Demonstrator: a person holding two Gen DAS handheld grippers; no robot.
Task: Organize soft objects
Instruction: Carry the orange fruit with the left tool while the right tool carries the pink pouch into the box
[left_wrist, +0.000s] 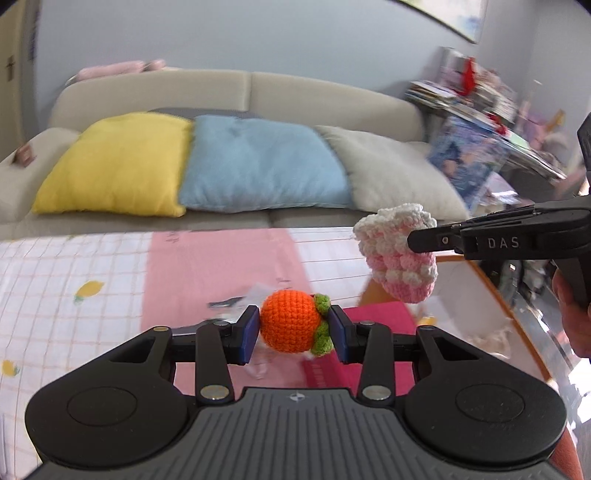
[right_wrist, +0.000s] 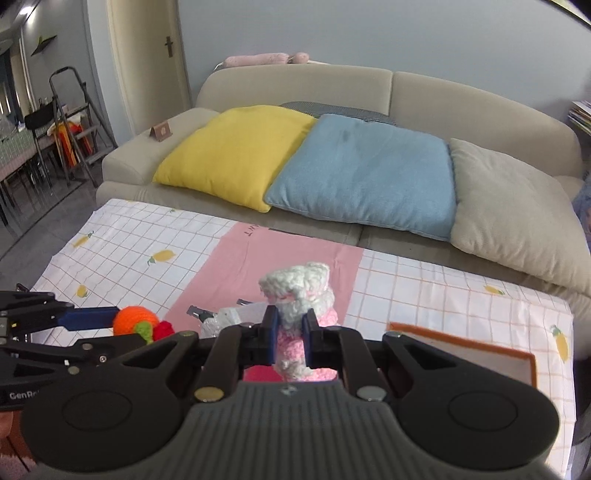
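Note:
My left gripper (left_wrist: 294, 333) is shut on an orange crocheted fruit (left_wrist: 290, 320) with green leaves and holds it above the table. It also shows in the right wrist view (right_wrist: 131, 320) at the left. My right gripper (right_wrist: 290, 334) is shut on a pink and white crocheted toy (right_wrist: 299, 314) and holds it in the air. In the left wrist view that toy (left_wrist: 399, 254) hangs at the right, pinched by the right gripper's black fingers (left_wrist: 432, 240).
The table carries a checked lemon-print cloth (right_wrist: 122, 251) with a pink panel. An orange-rimmed tray (right_wrist: 480, 350) lies at the right. A small plastic bag (right_wrist: 229, 317) and a red piece (right_wrist: 164, 329) lie below the grippers. Behind is a beige sofa (right_wrist: 406, 92) with yellow, blue and grey cushions.

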